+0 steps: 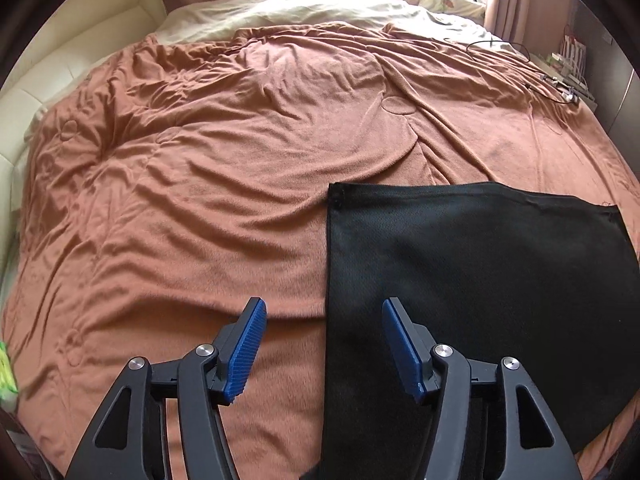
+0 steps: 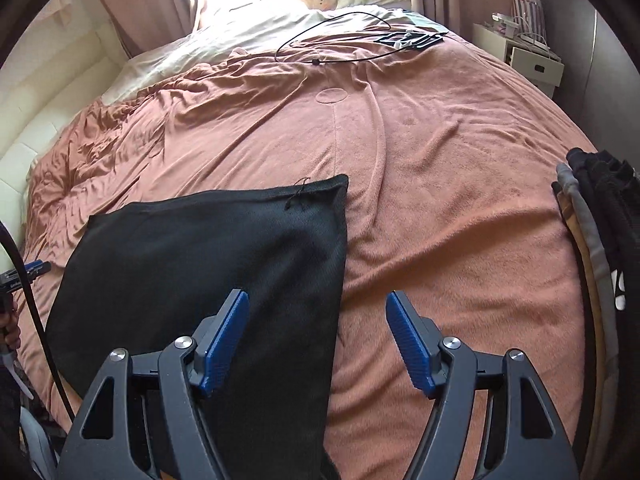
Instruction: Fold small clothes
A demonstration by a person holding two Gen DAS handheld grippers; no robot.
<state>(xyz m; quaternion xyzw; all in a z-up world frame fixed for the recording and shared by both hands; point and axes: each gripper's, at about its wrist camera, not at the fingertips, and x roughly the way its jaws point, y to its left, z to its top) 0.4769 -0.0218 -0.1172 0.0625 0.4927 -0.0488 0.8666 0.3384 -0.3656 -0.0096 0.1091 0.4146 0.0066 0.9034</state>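
Black tongs [image 1: 324, 344], apparently ribbed blue pads [image 1: 245, 354]

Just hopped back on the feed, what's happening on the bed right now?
A person holds a gripper in each hand over a bed covered with a brown blanket. A black garment lies spread flat on the blanket. The left gripper is open, straddling the garment's left edge, and the right gripper is open at its right edge. Neither has hold of the cloth yet. A pile of other clothes sits at the right side of the bed, and a black cable lies farther back.
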